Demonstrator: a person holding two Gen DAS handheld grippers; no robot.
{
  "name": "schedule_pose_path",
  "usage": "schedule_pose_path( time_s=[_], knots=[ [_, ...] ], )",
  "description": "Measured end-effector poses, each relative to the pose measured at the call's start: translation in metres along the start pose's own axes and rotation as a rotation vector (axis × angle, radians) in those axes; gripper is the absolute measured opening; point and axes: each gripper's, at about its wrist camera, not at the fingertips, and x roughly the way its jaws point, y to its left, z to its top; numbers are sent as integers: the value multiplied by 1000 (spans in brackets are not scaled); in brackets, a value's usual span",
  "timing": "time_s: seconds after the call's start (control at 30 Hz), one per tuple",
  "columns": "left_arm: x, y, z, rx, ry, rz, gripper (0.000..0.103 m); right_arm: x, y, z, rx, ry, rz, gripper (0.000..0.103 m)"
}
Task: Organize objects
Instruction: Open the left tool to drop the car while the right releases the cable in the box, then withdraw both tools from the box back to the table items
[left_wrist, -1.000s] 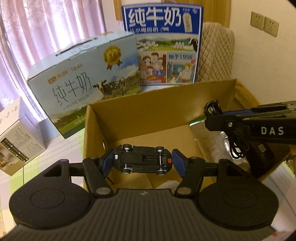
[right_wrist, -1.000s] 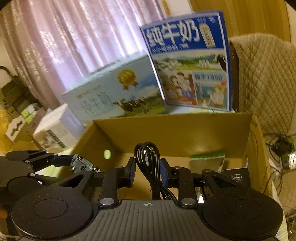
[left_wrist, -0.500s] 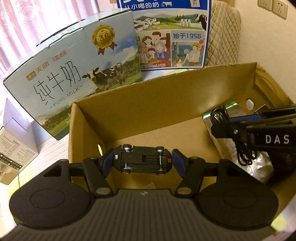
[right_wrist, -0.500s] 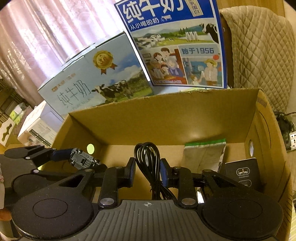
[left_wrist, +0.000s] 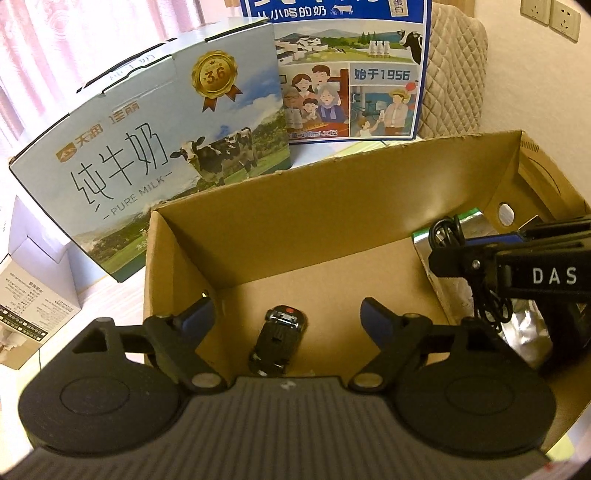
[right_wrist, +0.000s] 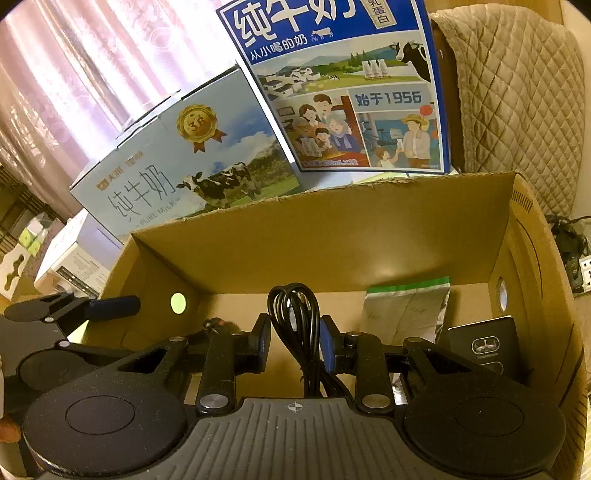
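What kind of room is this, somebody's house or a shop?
Probably a room in someone's home. Pink curtains hang at the window, a quilted chair cover sits behind the cardboard box, and milk cartons stand on the table.

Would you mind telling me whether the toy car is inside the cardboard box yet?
Inside: the toy car lies on the cardboard box floor, free of the open left gripper.

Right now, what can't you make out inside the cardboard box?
- Left wrist view: the right tool hides most of the silver pouch.
- Right wrist view: toy car almost wholly behind the tool's arm; black cable runs under the body; small black box print too small.
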Motion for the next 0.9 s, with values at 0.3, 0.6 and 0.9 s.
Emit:
schedule_pose_path(
  time_s=[0.3, 0.6, 0.9],
  knots=[
    [-7, 1, -4, -8, -7, -4, 88, -10, 1, 8, 15, -41, -5, 62],
    [-26, 2, -10, -30, -35, -19, 94, -38, -4, 4, 23, -102, -18, 71],
    [-53, 7, -20, -78, -65, -36, 95, -72, -10, -14, 34, -137, -21, 72]
  ],
)
